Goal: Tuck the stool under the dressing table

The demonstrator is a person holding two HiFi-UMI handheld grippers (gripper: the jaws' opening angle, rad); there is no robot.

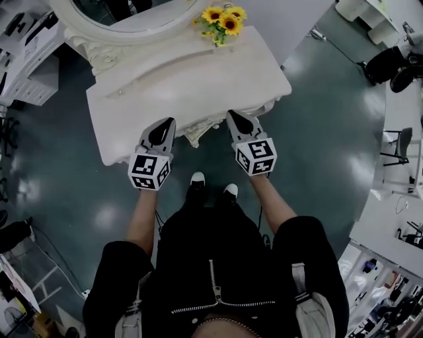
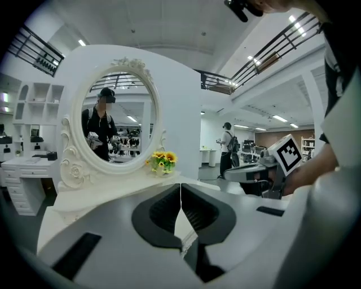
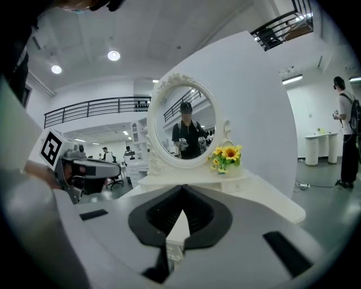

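The white dressing table (image 1: 185, 79) stands in front of me with an oval mirror (image 1: 125, 13) and a pot of sunflowers (image 1: 223, 21) on it. A cream part of the stool (image 1: 201, 132) peeps out from under the table's front edge; the rest of it is hidden. My left gripper (image 1: 166, 122) and right gripper (image 1: 232, 115) hover side by side over that edge, one on each side of the stool. The left gripper (image 2: 180, 186) is shut with nothing in it. So is the right gripper (image 3: 181, 187). Both point at the mirror (image 3: 189, 124).
My shoes (image 1: 197, 178) stand on the dark floor just before the table. White desks (image 1: 26, 53) line the left, black office chairs (image 1: 390, 66) the far right. A person (image 2: 227, 148) stands some way beyond the table.
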